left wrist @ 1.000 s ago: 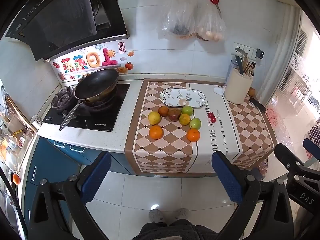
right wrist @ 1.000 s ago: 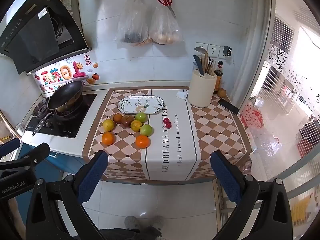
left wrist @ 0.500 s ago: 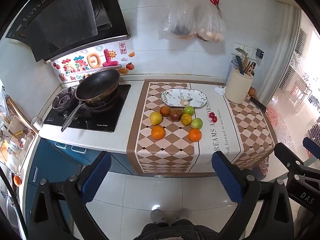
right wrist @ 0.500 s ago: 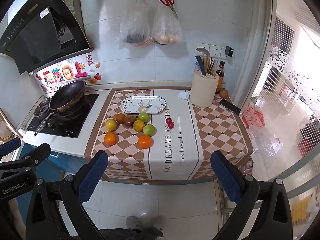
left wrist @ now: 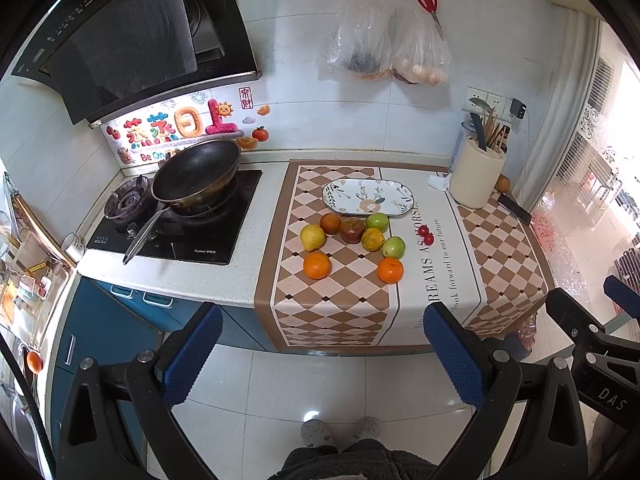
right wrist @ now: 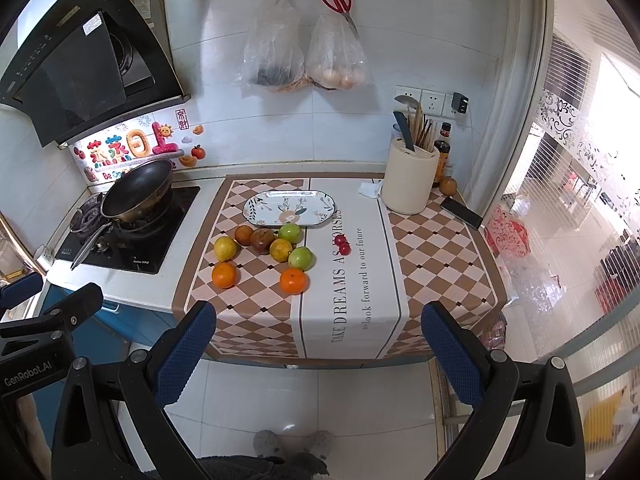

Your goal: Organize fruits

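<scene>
A white kitchen counter (left wrist: 224,280) carries a brown-and-cream checked cloth (left wrist: 332,304) printed with lettering, which hangs over the front edge. To its left a black wok with a long metal handle (left wrist: 196,172) sits on a black glass hob (left wrist: 180,232). At the back right of the cloth stands a cream cylindrical utensil holder (right wrist: 410,182), with a black phone (right wrist: 462,213) lying just beside it. An oval white plate with a leaf pattern (right wrist: 289,208) lies flat near the back of the cloth. Just in front of the plate the fruits are bunched on the cloth: a yellow pear (right wrist: 225,248), a brownish orange (right wrist: 243,235), a dark red apple (right wrist: 262,239), a yellow-green fruit (right wrist: 281,250), two green apples (right wrist: 289,233) (right wrist: 301,258), and two bright oranges (right wrist: 224,275) (right wrist: 294,281) nearest the edge. Two small red cherries (right wrist: 342,245) lie apart to the right, on the lettering. The left gripper (left wrist: 320,356) and right gripper (right wrist: 316,354) both hang over the tiled floor short of the counter, well apart from the fruit, each with its blue-padded jaws spread wide and gripping nothing.
</scene>
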Tool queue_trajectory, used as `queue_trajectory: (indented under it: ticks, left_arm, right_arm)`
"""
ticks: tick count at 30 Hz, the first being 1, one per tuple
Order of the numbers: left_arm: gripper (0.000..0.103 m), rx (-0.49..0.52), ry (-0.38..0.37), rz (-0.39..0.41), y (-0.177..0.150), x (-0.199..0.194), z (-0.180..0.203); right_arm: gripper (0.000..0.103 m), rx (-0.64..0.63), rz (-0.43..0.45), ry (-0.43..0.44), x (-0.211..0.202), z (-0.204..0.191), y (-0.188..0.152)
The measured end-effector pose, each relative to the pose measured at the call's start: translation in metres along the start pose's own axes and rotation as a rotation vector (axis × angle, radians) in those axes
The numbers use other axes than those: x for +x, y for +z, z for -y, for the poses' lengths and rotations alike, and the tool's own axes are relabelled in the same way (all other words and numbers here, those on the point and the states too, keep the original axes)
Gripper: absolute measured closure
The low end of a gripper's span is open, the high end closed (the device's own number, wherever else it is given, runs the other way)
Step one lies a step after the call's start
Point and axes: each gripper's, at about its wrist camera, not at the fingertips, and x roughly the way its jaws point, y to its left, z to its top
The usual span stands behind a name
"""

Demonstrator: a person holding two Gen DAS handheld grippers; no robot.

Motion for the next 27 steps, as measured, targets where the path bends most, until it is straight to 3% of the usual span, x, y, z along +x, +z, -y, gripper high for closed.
queue_trajectory:
  ticks: [27]
  left_arm:
    - [0.0,-0.002,-0.003,0.0,0.005,-0.006,-0.004]
  right_arm:
    - [0.0,0.006,0.001,0.013,-0.012,-0.007,-0.002]
